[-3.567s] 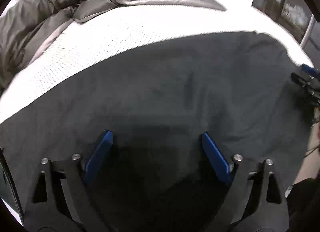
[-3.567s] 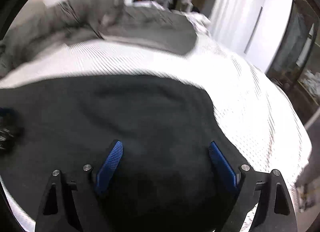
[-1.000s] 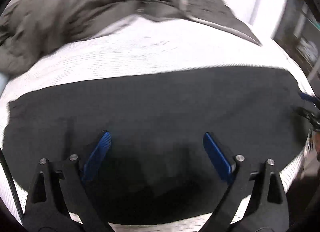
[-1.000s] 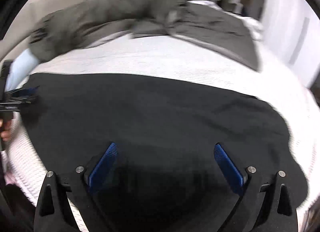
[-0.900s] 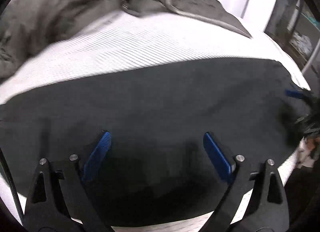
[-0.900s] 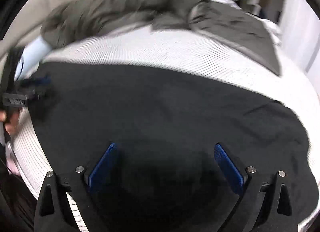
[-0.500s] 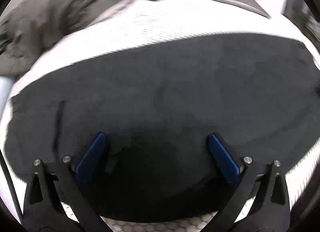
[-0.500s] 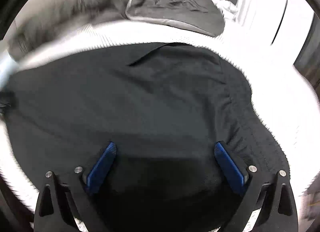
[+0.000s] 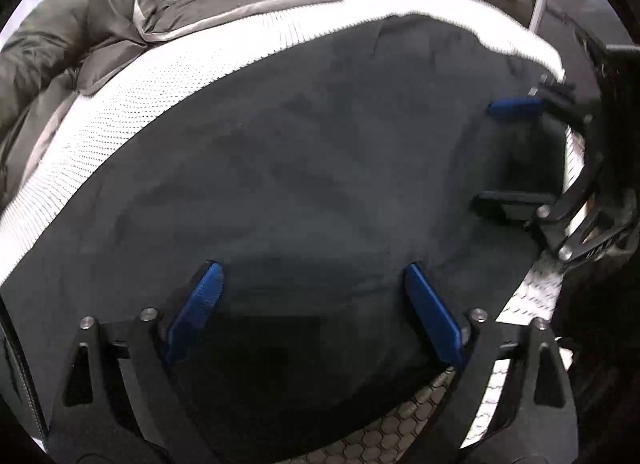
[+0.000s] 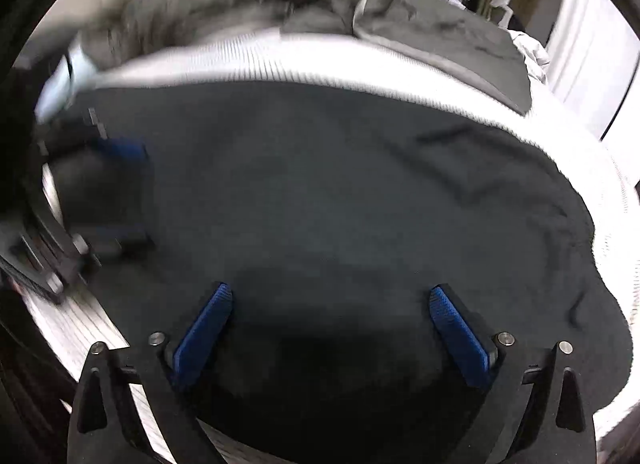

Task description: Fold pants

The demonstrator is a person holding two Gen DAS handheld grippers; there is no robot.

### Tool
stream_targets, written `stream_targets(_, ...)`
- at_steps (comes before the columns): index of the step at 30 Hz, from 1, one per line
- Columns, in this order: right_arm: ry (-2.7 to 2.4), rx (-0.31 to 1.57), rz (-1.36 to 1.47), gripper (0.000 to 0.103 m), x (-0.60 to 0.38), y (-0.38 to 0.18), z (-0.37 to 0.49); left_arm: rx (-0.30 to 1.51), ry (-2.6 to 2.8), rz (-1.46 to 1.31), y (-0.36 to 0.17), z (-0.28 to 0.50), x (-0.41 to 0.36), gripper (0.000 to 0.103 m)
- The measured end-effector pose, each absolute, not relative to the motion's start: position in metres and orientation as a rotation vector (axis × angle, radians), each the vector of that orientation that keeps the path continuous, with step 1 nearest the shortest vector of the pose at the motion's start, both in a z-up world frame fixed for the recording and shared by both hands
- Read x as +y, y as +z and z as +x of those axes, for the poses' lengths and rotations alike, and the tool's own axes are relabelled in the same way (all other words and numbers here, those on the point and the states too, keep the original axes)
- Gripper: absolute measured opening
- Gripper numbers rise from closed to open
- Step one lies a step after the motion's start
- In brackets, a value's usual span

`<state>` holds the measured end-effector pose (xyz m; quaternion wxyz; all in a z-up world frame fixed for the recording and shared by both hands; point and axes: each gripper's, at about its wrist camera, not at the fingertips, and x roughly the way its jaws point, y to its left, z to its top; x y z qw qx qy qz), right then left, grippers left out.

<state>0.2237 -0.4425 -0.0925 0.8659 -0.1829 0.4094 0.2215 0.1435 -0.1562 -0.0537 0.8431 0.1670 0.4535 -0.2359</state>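
The bed (image 9: 168,76), covered in a white textured sheet, carries everything. A grey duvet (image 9: 60,48) is heaped along its far edge, well apart from the work.

The pants (image 9: 320,152), dark and matt, lie spread across the near part of the bed as one broad flat panel, reaching close to the near edge. In the right wrist view a few shallow creases show toward the right side of the pants (image 10: 360,192). They look laid out, perhaps doubled leg over leg already, though the dark cloth hides any layer edge, so I cannot tell. No shorter fold across the length is visible; by my judgement most of the folding is yet to be done.

The left gripper (image 9: 316,312) hangs over the near part of the cloth with its jaws spread wide and nothing between them. The right gripper (image 10: 332,324) does the same, jaws wide apart and empty. Each shows, blurred, at the side of the other's view, just beside it over the pants.
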Motion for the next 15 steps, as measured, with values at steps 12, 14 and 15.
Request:
stream_targets(12, 0.353, 0.731, -0.200, 0.098, -0.493, -0.055, 0.229, 0.957, -0.465, 0.143, -0.040, 0.176, -0.103, 0.102)
stream_targets(14, 0.397, 0.739, -0.169, 0.098, -0.470, -0.054, 0.234, 0.959, -0.440, 0.116, -0.040, 0.188, -0.110, 0.102)
stream_targets(15, 0.409, 0.753, -0.169, 0.098, -0.460, -0.056, 0.238, 0.970, -0.423, 0.116, -0.039, 0.196, -0.111, 0.101)
